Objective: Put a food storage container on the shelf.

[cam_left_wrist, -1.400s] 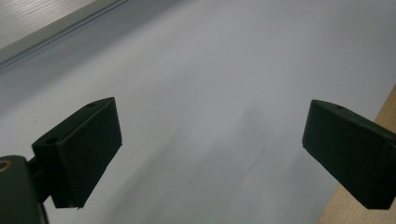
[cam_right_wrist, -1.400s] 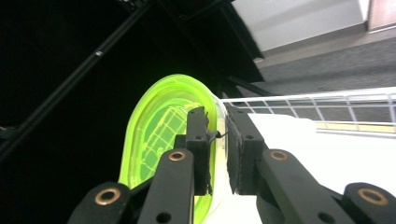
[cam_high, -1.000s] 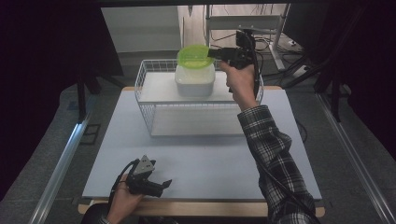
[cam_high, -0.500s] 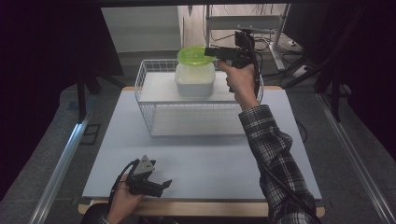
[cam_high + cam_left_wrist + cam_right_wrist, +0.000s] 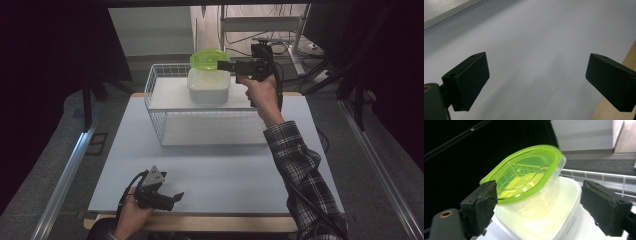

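A translucent white container (image 5: 208,87) (image 5: 541,217) sits in a white wire basket (image 5: 200,125) at the back of the table. A green lid (image 5: 209,60) (image 5: 524,175) lies tilted on top of the container. My right gripper (image 5: 224,65) (image 5: 539,202) is raised at the lid's right side and points left. Its jaws are open, wide apart on either side of the lid's near edge, and the left pad sits close to the rim. My left gripper (image 5: 172,197) (image 5: 536,72) rests open near the table's front left, over the bare surface, with nothing between its jaws.
The white table top (image 5: 225,170) stretches between the basket and the wooden front edge (image 5: 624,65). A metal rack with cables (image 5: 260,25) stands behind the table. Dark curtains hang at both sides.
The green lid has tipped a little flatter onto the container. The right gripper has stayed beside it with little movement. The left gripper has not moved.
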The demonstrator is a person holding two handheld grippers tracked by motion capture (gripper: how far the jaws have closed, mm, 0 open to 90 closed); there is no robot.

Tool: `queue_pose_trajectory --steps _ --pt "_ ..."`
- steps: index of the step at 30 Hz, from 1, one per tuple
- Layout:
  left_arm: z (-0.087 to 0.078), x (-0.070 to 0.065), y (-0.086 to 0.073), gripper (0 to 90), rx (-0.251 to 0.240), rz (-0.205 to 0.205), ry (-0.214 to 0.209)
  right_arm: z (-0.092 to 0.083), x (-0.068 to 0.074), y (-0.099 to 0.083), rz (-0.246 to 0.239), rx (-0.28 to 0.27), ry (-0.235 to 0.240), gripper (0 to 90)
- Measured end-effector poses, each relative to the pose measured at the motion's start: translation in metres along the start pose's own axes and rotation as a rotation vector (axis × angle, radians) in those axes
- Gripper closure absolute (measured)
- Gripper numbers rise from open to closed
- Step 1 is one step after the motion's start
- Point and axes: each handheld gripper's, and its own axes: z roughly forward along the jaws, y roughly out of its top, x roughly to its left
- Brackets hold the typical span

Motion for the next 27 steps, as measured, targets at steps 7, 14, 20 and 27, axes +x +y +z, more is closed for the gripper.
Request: queue_pose_trajectory --steps 7,14,20,27 --pt "0.0 0.0 0.0 4.6 -0.002 -0.003 -0.002 -0.008 0.008 -0.017 -0.096 0.025 0.0 11.3" --pt "0.001 0.0 0.0 4.5 0.0 -0.003 -0.003 -0.015 0.011 -0.029 -0.121 0.034 0.016 10.8" --pt "0.001 0.0 0.0 4.4 -0.003 -0.006 -0.006 -0.019 0.012 -0.037 -0.134 0.043 0.028 10.7" --pt "0.001 0.0 0.0 4.2 -0.001 -0.007 -0.012 -0.024 0.014 -0.044 -0.161 0.051 0.036 10.1"
